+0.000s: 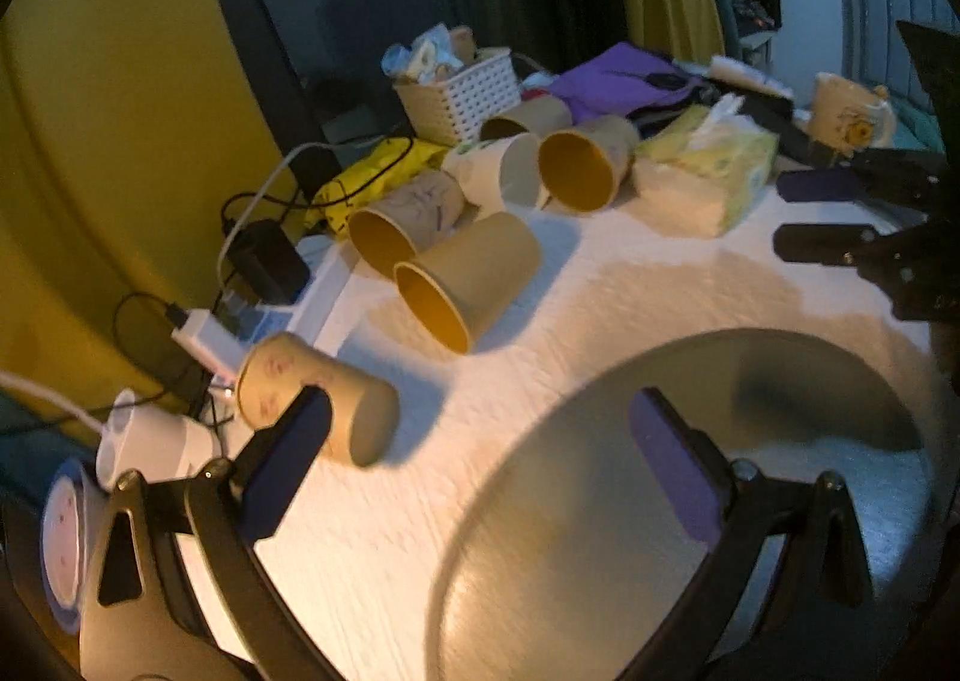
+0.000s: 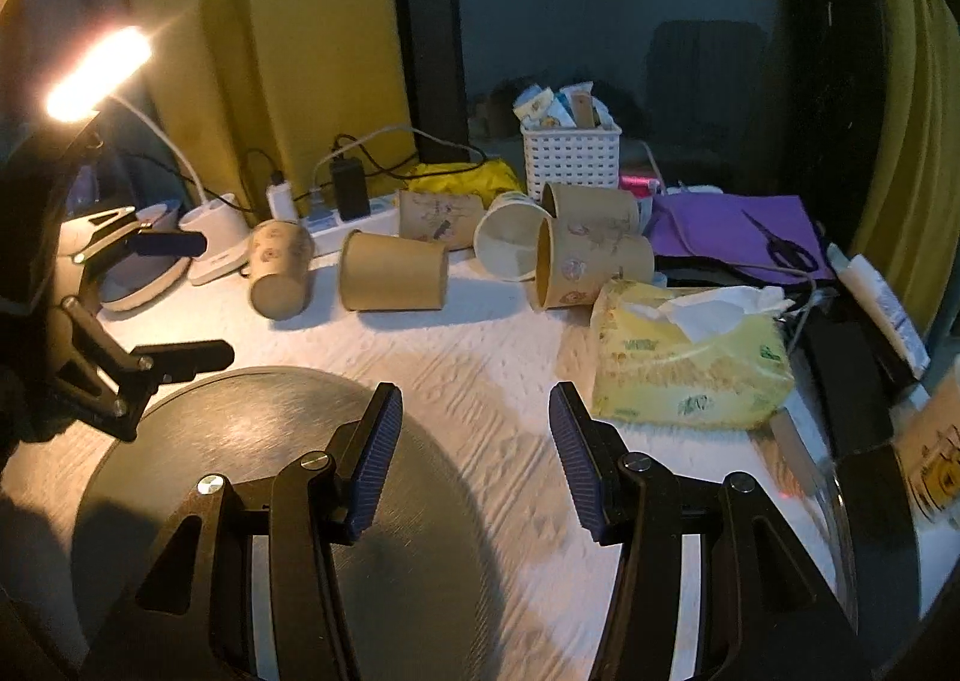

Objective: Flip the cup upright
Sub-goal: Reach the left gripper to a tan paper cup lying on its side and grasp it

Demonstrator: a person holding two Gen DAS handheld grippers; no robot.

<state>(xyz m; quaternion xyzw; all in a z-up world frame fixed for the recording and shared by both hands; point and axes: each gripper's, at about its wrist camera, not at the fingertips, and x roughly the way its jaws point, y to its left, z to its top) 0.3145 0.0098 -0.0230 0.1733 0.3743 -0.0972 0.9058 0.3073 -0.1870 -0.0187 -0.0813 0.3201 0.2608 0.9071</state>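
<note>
Left tool is hovering at lower frame, jaws spread wide and empty, over a dark round plate on the bench. Right tool is likewise gaping (nothing held). Paper cups are lying on their sides at mid-frame; the nearest cup is lying just beyond the left finger.

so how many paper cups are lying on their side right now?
6, all tipped on the table: patterned cup far left, plain brown cup, patterned cup behind it, white cup, brown cup behind, patterned cup by the tissue pack. More may hide behind.
</note>
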